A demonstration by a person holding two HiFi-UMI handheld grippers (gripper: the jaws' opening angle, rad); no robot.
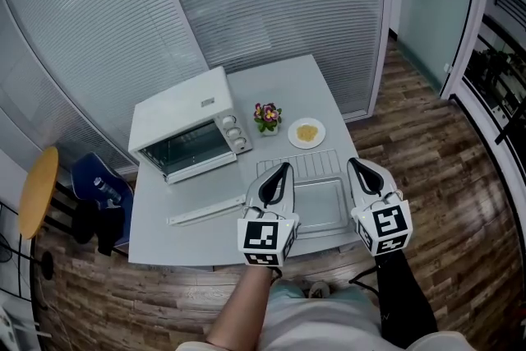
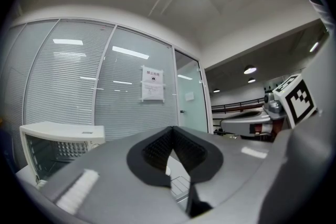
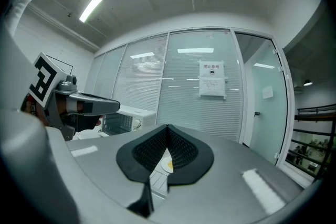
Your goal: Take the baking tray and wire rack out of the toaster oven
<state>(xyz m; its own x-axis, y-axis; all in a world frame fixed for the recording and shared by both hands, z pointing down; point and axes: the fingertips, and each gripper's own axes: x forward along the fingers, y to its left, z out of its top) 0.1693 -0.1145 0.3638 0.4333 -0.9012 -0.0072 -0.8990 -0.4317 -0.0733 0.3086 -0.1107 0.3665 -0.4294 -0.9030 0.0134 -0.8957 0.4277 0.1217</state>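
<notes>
Baking tray (image 1: 320, 205) and wire rack (image 1: 316, 163) lay touching on the table (image 1: 296, 86) beside the toaster oven (image 1: 185, 127), already out. We held left gripper (image 1: 284, 167) and right gripper (image 1: 354, 163) level above them, jaws clenched on nothing, presumably finished.

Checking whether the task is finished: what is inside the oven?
No tray or rack shows inside the oven, though its far corners are too dark to see into. The tray and rack lie out on the table.
</notes>
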